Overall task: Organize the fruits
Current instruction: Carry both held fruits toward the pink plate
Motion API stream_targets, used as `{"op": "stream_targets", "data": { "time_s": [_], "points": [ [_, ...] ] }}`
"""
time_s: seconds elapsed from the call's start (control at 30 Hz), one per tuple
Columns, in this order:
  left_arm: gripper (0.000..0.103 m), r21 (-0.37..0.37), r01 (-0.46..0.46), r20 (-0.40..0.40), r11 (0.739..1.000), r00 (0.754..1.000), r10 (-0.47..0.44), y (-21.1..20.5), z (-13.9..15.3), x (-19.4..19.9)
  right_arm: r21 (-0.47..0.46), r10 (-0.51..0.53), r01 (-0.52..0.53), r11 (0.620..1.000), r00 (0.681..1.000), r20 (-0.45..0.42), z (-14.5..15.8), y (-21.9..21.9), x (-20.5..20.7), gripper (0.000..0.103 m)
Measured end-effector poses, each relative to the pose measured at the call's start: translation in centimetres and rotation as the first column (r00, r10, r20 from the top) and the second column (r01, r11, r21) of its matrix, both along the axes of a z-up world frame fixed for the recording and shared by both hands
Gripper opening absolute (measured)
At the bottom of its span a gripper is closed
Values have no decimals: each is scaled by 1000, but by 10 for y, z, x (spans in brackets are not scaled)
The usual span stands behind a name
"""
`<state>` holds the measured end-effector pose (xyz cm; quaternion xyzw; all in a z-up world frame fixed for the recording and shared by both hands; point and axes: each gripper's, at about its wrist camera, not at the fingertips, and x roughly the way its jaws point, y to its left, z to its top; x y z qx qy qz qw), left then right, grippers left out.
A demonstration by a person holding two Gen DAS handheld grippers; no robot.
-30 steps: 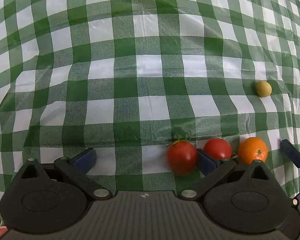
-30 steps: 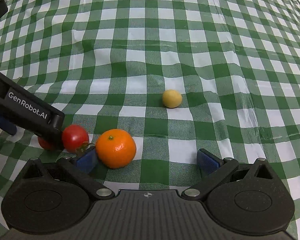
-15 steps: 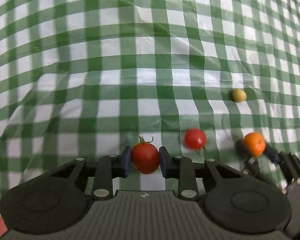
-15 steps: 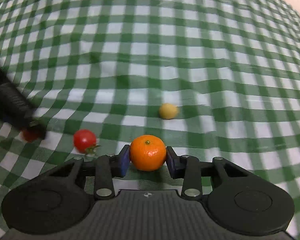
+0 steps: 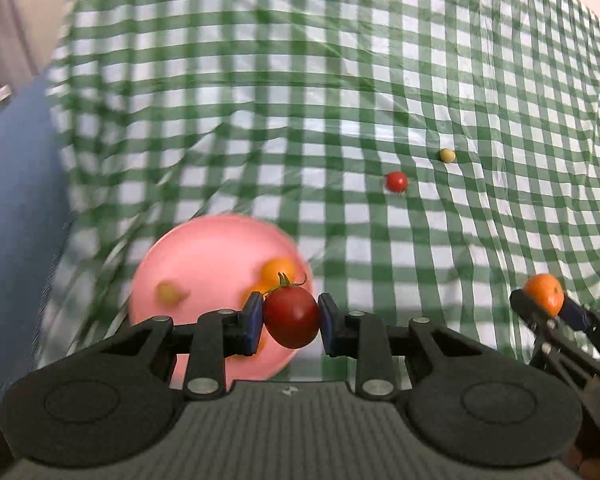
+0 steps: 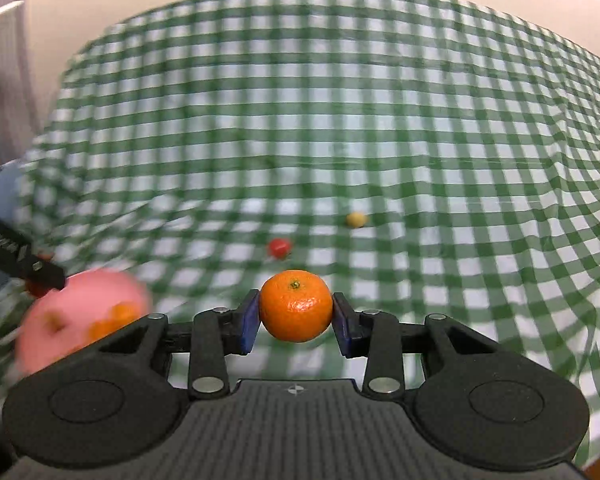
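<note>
Right up close, our left gripper [image 5: 291,322] is clamped on the stemmed tomato [image 5: 291,317], pads pressed to both its sides at lower centre of the left wrist view. A second ago those jaws stood wide with the tomato sitting on the cloth; they've snapped shut on it and lifted it clear. Same story on the other side: our right gripper [image 6: 296,317] has just closed around the mandarin [image 6: 295,306] and carries it off the cloth, dead centre in its own view, and at the right edge of the left view too.

What's new behind the tomato is the pink plate [image 5: 204,252], lower left of centre, blurred, with orange fruit and a yellowish piece already on it. It wasn't in sight a moment back, so we judge we're swinging both loads toward it for the drop.

Further up the green checked tablecloth [image 5: 340,80], a small red tomato [image 5: 396,181] and a little yellow fruit [image 5: 447,155] lie near each other, right of centre, yet to be collected.

Nothing sits between us and the plate. One thing to watch, we'd say: both grippers heading for the same plate, and the fruit on it leaves less room.
</note>
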<state>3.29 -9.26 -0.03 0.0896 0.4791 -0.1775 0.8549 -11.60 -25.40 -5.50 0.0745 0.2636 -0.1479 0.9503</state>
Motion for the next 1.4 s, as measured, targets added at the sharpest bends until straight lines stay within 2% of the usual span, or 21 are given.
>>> {"op": "stream_targets", "data": {
  "time_s": [0.2,0.33,0.53,0.67,0.97,1.4],
  "points": [
    [32,-39,-112,3,993,994,112,66,28,-46,69,150,-154,986,987,53,34,70,-39,39],
    [32,-68,-164,20,984,986,165,106,43,-74,2,230,-231,973,969,94,66,102,-49,39],
    [32,-101,-224,35,969,973,228,148,56,-107,-59,276,-270,961,951,138,84,131,-75,39],
    [32,-126,-226,44,966,971,233,156,57,-122,-95,294,-282,955,945,145,88,146,-94,39],
    [32,-155,-202,53,967,976,212,160,59,-128,-127,293,-277,953,946,136,88,151,-105,39],
    [32,-172,-211,33,962,975,220,167,50,-121,-141,313,-300,943,946,82,82,158,-92,39]
  ]
}}
